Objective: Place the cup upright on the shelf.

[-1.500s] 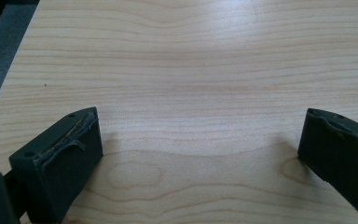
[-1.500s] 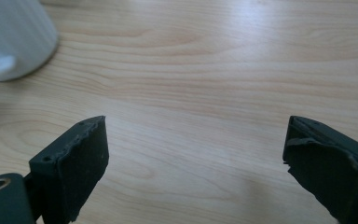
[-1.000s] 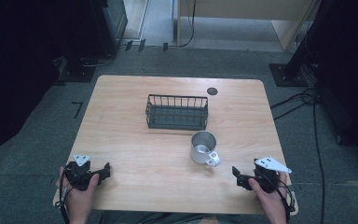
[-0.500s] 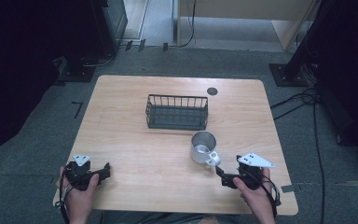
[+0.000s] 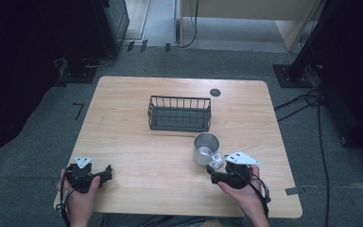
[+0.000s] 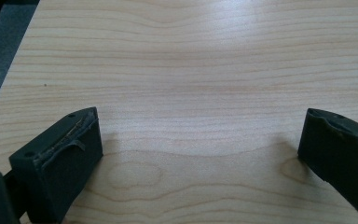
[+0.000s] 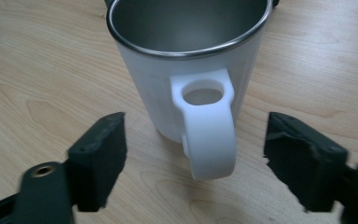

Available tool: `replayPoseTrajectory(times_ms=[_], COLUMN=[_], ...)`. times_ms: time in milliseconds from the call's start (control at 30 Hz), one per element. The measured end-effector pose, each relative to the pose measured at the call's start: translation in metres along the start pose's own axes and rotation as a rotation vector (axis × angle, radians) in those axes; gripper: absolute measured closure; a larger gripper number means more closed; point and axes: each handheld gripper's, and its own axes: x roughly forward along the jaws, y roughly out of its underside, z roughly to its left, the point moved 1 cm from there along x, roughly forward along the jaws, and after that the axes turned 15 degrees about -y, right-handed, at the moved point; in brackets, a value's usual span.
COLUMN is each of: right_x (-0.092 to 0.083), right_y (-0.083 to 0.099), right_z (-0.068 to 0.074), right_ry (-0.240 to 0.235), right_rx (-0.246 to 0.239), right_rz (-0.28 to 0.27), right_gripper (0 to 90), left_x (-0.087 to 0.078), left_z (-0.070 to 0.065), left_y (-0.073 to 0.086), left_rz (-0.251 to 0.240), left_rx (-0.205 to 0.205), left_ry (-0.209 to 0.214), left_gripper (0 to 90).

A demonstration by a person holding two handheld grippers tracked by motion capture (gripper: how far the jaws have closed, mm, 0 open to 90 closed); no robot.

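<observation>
The white mug [image 5: 205, 148] stands upright on the table [image 5: 132, 118] just in front of the wire basket [image 5: 179, 113], its handle [image 7: 209, 133] between the right gripper [image 7: 193, 158]'s unclenched, just-narrowing jaws, untouched, while the left gripper [image 6: 200, 144] gapes over bare wood.

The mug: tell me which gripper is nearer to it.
Right. The right gripper is just below the mug, its open jaws either side of the handle. The left gripper is far off at the table's lower-left.
</observation>
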Motion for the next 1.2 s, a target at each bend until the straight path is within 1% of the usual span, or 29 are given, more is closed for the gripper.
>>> replayPoseTrajectory(times_ms=[133,167,200,267,300,433,467,500,533,567,600,633,733,767,800,833,867,1000,1133,1200], right_x=[0.002,0.002,0.002,0.003,0.004,0.007,0.010,0.010,0.013,0.013,0.013,0.013,0.012,0.010,0.010,0.008,0.008,0.004,0.002,0.000], right_y=[-0.001,-0.002,-0.002,-0.003,-0.003,-0.003,-0.003,-0.003,-0.002,-0.002,-0.002,-0.002,-0.002,-0.003,-0.003,-0.005,-0.005,-0.011,-0.015,-0.019], right_z=[0.000,-0.002,-0.002,-0.004,-0.005,-0.004,-0.005,-0.005,-0.006,-0.006,-0.007,-0.006,-0.005,-0.004,-0.004,-0.005,-0.005,-0.005,-0.005,-0.004], right_ry=[-0.002,0.006,0.006,0.018,0.016,0.024,0.021,0.021,0.027,0.027,0.031,0.033,0.034,0.034,0.034,0.024,0.024,0.028,0.026,0.004], right_rx=[-0.008,-0.012,-0.012,-0.005,-0.005,-0.016,-0.003,-0.003,0.000,0.000,-0.005,-0.012,-0.064,-0.078,-0.078,-0.086,-0.086,-0.113,-0.125,-0.119], right_rz=[-0.001,0.001,0.001,-0.002,0.000,0.015,0.028,0.028,0.042,0.042,0.044,0.042,0.049,0.035,0.035,0.024,0.024,0.022,0.014,-0.003], right_gripper=[43.4,48.1,48.1,53.1,55.3,57.9,59.0,59.0,63.3,63.3,68.1,69.6,71.3,71.5,71.5,71.6,71.6,71.7,71.7,71.7], left_x=[0.000,0.000,0.000,0.000,0.000,0.000,0.000,0.000,0.000,0.000,0.000,0.000,0.000,0.000,0.000,0.000,0.000,0.000,0.000,0.000], left_z=[0.000,0.000,0.000,0.000,0.000,0.000,0.000,0.000,0.000,0.000,0.000,0.000,0.000,0.000,0.000,0.000,0.000,0.000,0.000,0.000], left_y=[0.000,0.000,0.000,0.000,0.000,0.000,0.000,0.000,0.000,0.000,0.000,0.000,0.000,0.000,0.000,0.000,0.000,0.000,0.000,0.000], left_rz=[0.000,0.000,0.000,0.000,0.000,0.000,0.000,0.000,0.000,0.000,0.000,0.000,0.000,0.000,0.000,0.000,0.000,0.000,0.000,0.000], left_rx=[0.000,0.000,0.000,0.000,0.000,0.000,0.000,0.000,0.000,0.000,0.000,0.000,0.000,0.000,0.000,0.000,0.000,0.000,0.000,0.000], left_ry=[0.000,0.000,0.000,0.000,0.000,0.000,0.000,0.000,0.000,0.000,0.000,0.000,0.000,0.000,0.000,0.000,0.000,0.000,0.000,0.000], left_gripper=[0.0,0.0,0.0,0.0,0.0,0.0,0.0,0.0,0.0,0.0,0.0,0.0,0.0,0.0,0.0,0.0,0.0,0.0,0.0,0.0])
